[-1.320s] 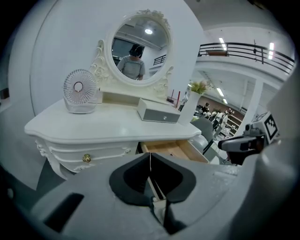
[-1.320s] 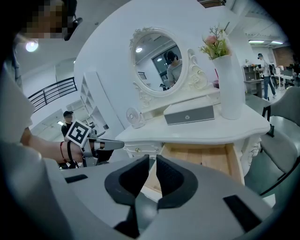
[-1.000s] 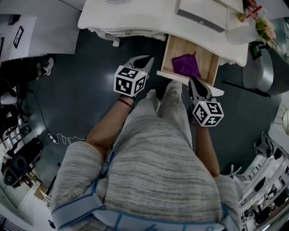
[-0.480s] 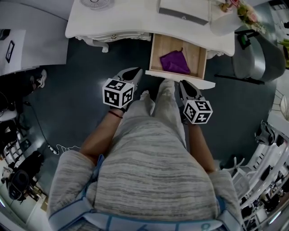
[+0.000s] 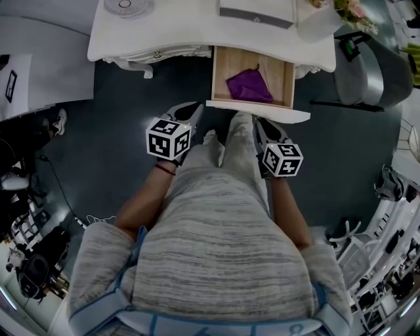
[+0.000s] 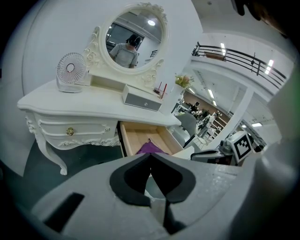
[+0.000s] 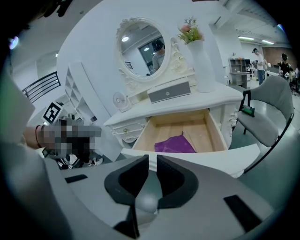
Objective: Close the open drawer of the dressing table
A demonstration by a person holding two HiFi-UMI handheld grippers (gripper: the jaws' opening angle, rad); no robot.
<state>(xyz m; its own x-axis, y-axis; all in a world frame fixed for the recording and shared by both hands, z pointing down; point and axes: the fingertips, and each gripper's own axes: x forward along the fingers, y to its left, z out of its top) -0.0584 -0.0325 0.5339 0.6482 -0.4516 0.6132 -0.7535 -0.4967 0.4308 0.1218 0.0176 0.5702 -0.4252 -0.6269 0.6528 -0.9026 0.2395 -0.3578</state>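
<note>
The white dressing table (image 5: 164, 29) has its right drawer (image 5: 220, 75) pulled out, wooden inside, with a purple cloth (image 5: 248, 85) lying in it. The drawer's white front panel (image 5: 289, 115) faces me. My left gripper (image 5: 195, 107) is shut with nothing in it, just left of the drawer front's corner and apart from it. My right gripper (image 5: 261, 123) hangs close before the front panel, its jaws a narrow slit apart and empty. The left gripper view shows the left gripper (image 6: 150, 155) below the drawer (image 6: 140, 136). The right gripper view shows the right gripper (image 7: 153, 159) facing the drawer (image 7: 178, 126) and cloth (image 7: 176, 144).
On the tabletop stand a small fan (image 5: 126, 6), a grey box (image 5: 256, 12) and a vase of flowers (image 5: 321, 23); an oval mirror (image 6: 136, 40) rises behind. A grey chair (image 5: 367, 65) sits at the right. My legs (image 5: 236, 141) are in front of the drawer.
The table has shifted left in the head view. Both grippers have moved with it, the right one sinking lower before the front panel. The drawer stands as far out as before.
</note>
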